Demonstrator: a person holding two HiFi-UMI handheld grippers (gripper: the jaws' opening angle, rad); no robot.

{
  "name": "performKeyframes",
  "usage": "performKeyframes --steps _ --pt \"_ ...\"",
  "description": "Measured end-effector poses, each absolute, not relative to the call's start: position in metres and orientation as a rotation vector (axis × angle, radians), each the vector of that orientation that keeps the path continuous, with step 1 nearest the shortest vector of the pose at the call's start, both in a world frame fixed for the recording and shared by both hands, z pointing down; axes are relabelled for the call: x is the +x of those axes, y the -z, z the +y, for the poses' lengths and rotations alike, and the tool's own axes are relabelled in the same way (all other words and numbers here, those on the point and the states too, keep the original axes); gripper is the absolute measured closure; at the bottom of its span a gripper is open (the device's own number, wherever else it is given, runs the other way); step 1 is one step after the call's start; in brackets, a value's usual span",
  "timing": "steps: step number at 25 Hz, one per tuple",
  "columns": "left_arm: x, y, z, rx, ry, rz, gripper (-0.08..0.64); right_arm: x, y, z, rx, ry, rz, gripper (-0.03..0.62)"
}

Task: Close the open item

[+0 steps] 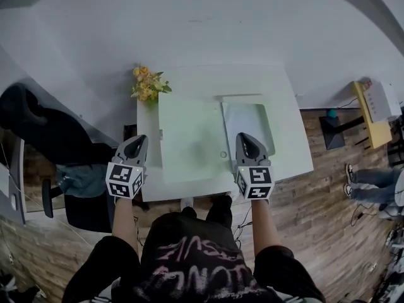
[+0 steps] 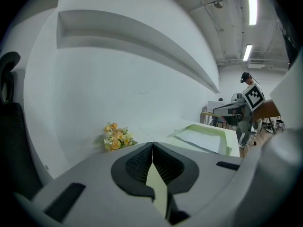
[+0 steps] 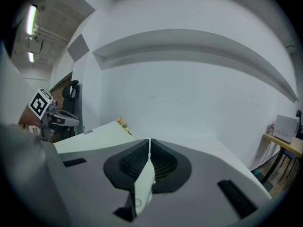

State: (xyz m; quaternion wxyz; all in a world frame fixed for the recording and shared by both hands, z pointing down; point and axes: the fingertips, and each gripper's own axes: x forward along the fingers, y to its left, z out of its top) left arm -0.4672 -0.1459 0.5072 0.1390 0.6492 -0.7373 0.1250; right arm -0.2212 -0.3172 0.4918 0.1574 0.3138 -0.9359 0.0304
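The folder (image 1: 189,137), pale green, lies open and flat on the white worktop (image 1: 287,125). Its broad left panel is spread toward the person. Its right panel, a paler tray-shaped half with rounded corners, lies alongside. A small round fastener (image 1: 223,154) sits near the seam between the two halves. The left claw (image 1: 141,139) is at the worktop's left front edge, just beside the folder's left border. The left gripper view shows it (image 2: 152,144) clenched, tips meeting, with nothing gripped. The right claw (image 1: 243,136) is above the front part of the right panel. The right gripper view shows it (image 3: 149,141) likewise clenched and empty. A bunch of yellow flowers (image 1: 149,84) lies at the worktop's far left corner, near the folder's far edge.
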Motion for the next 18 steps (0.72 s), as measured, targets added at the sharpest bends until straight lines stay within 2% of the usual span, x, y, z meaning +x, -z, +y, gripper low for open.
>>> performKeyframes --steps 18 --pt "-0.445 -0.546 -0.171 1.917 -0.463 -2.019 0.545 -0.198 -0.51 -0.349 0.937 -0.144 -2.65 0.565"
